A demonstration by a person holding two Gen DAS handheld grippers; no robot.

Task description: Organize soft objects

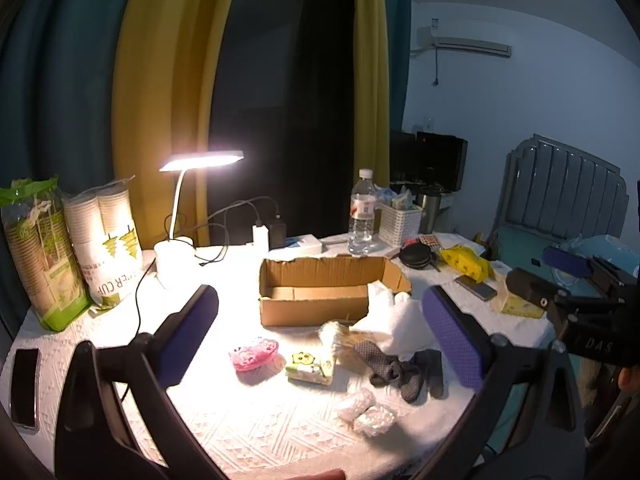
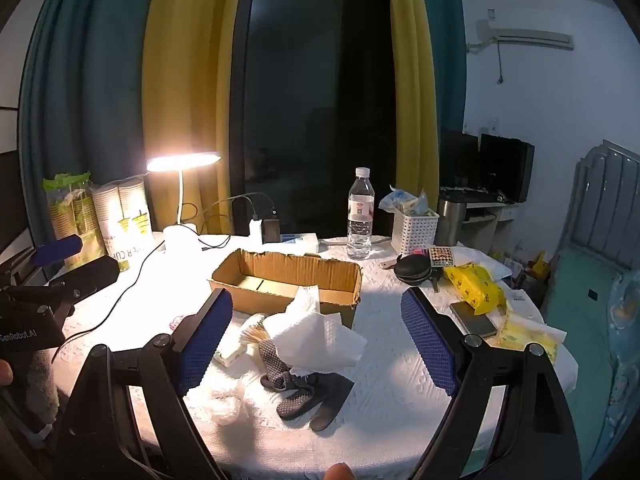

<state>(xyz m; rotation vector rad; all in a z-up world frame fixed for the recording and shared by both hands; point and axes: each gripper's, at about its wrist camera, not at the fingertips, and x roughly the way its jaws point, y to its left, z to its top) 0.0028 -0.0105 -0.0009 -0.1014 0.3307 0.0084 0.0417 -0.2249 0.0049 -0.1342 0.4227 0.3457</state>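
Both wide open, empty – dark grey knitted socks [image 2: 308,396] dead ahead between right gripper [image 2: 316,344] jaws, off-centre right of left gripper [image 1: 320,336] – right nearer.

The room is dim; a desk lamp [image 1: 202,159] beyond the left finger throws warm glare over the tablecloth [image 1: 256,416], washing out detail there. Fisheye bending curves the edges, and the corners seem dark, perhaps vignetted.
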